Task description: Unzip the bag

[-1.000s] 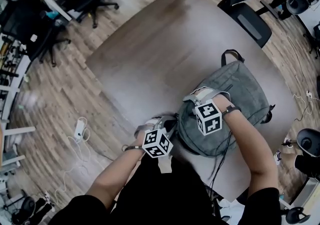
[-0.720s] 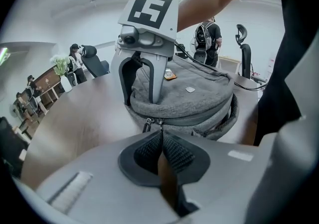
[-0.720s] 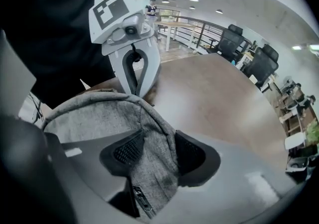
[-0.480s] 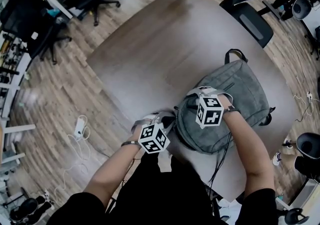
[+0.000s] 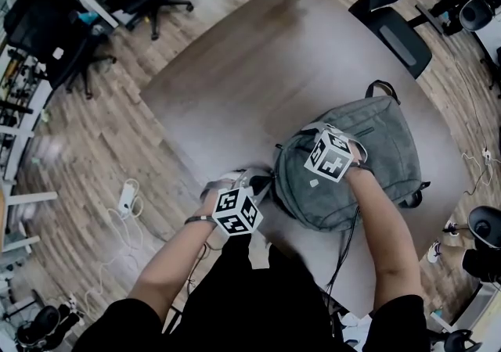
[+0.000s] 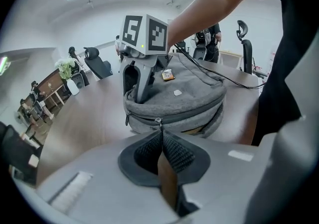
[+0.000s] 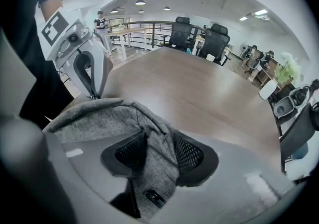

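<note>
The grey fabric backpack [image 5: 376,147] lay flat on the brown wooden surface [image 5: 258,69], close to the edge nearest the person, with its zippered end facing them. The left gripper [image 6: 160,137] was clamped almost fully shut on the brown strap-like zipper pull [image 6: 167,178], just behind the small metal slider [image 6: 158,120] on the zipper track. The right gripper [image 7: 158,142] sat on top of the backpack with a raised fold of grey cloth pinched between its half-closed pads, apparently to anchor the backpack.

The most likely problem seemed to be the anchor. The fold was soft and loose, so a firm tug on the pull could draw the cloth out of the right gripper. The whole backpack would then slide towards the edge instead of the zipper opening.

The pull itself was thin and smooth and could slip from the left gripper if the tug ran at an angle to the track. The track curved round the backpack's corner, where the slider might bind. A black cable [image 6: 224,76] trailing over the backpack could also snag.
</note>
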{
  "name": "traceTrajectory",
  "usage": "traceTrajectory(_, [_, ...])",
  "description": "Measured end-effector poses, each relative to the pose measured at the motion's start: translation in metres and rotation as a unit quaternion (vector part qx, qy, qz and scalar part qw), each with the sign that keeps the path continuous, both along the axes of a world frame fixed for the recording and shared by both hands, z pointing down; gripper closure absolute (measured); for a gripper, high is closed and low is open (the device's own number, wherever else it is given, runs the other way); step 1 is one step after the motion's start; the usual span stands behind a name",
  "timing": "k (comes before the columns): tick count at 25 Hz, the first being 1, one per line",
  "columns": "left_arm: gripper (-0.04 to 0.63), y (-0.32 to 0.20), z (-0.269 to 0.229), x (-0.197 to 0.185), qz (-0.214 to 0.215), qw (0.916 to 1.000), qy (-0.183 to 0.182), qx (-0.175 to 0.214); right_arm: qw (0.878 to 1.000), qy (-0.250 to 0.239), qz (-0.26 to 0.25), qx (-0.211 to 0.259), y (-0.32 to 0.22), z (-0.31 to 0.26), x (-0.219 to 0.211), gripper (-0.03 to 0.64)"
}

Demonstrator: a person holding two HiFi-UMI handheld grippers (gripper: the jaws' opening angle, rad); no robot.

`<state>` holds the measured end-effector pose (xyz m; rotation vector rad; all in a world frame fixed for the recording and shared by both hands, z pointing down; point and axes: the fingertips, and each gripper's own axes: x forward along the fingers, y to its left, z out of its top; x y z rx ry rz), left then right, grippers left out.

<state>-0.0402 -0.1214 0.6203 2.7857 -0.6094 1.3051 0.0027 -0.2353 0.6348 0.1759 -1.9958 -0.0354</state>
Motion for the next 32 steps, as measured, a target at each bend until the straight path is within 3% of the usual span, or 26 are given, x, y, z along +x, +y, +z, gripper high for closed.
traceTrajectory(8, [0.569, 0.004, -0.002, 0.006, -0.006, 0.9999, 0.008, -0.01, 0.994, -0.022, 0.111, 0.002, -0.04, -0.003, 0.004, 0.436])
traceTrajectory(15, [0.566, 0.015, -0.006, 0.017, -0.012, 0.9993, 0.024, -0.026, 0.976, -0.044, 0.214, 0.007, -0.078, -0.003, 0.017, 0.437])
traceTrajectory(26, [0.558, 0.036, 0.0, 0.035, -0.009, 0.9984, 0.037, -0.042, 0.916, -0.064, 0.395, 0.02, -0.118, -0.005, 0.048, 0.439])
traceTrajectory(32, [0.555, 0.047, 0.002, 0.057, 0.008, 0.9977, 0.045, -0.05, 0.861, -0.09, 0.5, 0.018, -0.135, -0.009, 0.075, 0.439])
